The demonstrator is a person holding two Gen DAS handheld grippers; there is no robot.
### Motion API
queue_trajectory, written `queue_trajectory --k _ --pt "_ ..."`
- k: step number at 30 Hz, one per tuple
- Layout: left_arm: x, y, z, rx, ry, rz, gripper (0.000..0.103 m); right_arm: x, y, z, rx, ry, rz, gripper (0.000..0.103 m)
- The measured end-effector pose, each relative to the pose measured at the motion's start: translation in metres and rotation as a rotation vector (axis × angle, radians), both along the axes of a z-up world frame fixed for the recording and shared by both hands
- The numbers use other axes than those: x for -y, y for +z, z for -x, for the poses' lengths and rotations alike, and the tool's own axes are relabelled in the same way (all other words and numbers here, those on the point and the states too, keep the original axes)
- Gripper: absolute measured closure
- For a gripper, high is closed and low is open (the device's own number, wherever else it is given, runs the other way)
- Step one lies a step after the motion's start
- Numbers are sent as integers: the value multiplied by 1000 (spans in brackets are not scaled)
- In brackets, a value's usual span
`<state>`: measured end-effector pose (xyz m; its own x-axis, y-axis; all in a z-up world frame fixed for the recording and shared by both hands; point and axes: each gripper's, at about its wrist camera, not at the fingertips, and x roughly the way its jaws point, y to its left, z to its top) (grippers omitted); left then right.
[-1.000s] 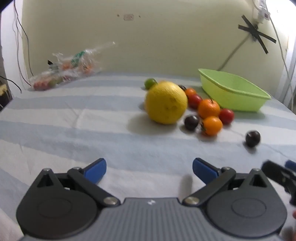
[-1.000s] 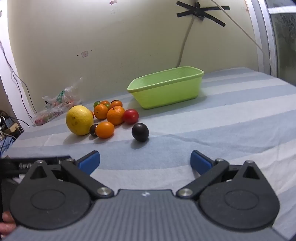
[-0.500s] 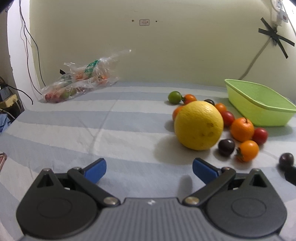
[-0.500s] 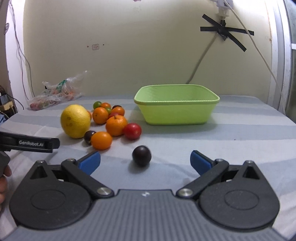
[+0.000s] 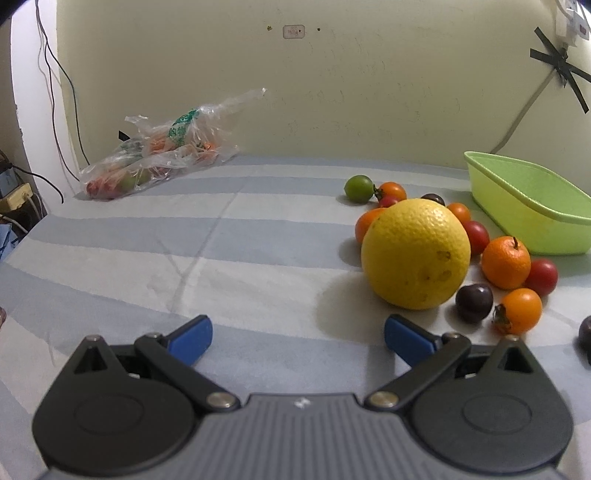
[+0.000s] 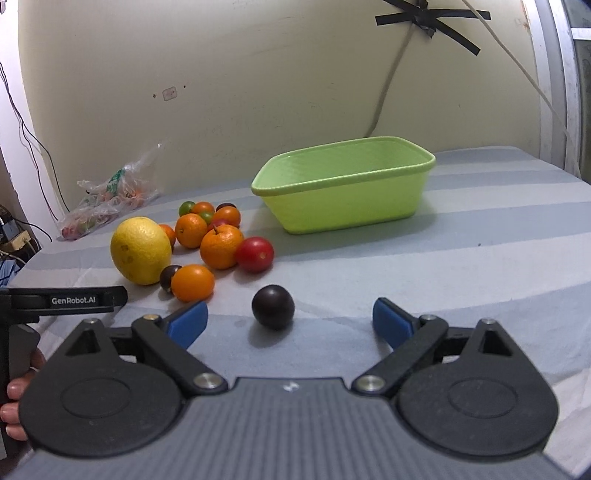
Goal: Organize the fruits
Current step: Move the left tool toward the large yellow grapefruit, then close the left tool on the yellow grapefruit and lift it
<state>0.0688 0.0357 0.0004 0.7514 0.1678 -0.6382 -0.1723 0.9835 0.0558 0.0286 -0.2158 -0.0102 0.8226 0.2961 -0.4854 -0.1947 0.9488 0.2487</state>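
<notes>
A dark round fruit [image 6: 273, 311] lies alone on the striped cloth, between the blue pads of my right gripper [image 6: 290, 323]; the jaws are closing but the pads stand apart from it. Behind it sits a heap of fruit: a big yellow citrus [image 6: 140, 250], oranges [image 6: 221, 246], a red tomato [image 6: 255, 254]. An empty lime-green basin [image 6: 343, 188] stands beyond. My left gripper [image 5: 297, 338] is open over bare cloth, with the yellow citrus [image 5: 415, 253] just ahead to its right and the basin [image 5: 528, 206] at the far right.
A clear plastic bag of produce [image 5: 159, 155] lies at the back left by the wall. Cables hang down the left wall, and a taped cord [image 6: 428, 18] runs above the basin. The left gripper's body [image 6: 62, 301] and a hand show at the right wrist view's left edge.
The right gripper has come up on the lone dark fruit, which now lies between its pads, and its jaws have narrowed slightly. The left gripper's view has swung left; the fruit heap sits further right.
</notes>
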Motion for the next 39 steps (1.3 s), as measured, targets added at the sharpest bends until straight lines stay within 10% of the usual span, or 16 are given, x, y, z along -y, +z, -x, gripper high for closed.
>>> queue_trajectory --k 20,27,34,39 --pt "-8 -2 0 -5 -12 46 0 3 3 5 46 -6 -4 17" --pt "-20 11 16 152 -114 83 0 -16 17 7 140 150 102 33" --pt "-48 36 7 209 -299 376 0 -66 33 -20 180 424 252 37" --pt "-39 36 -15 161 -341 415 15 -104 38 -62 141 524 261 36"
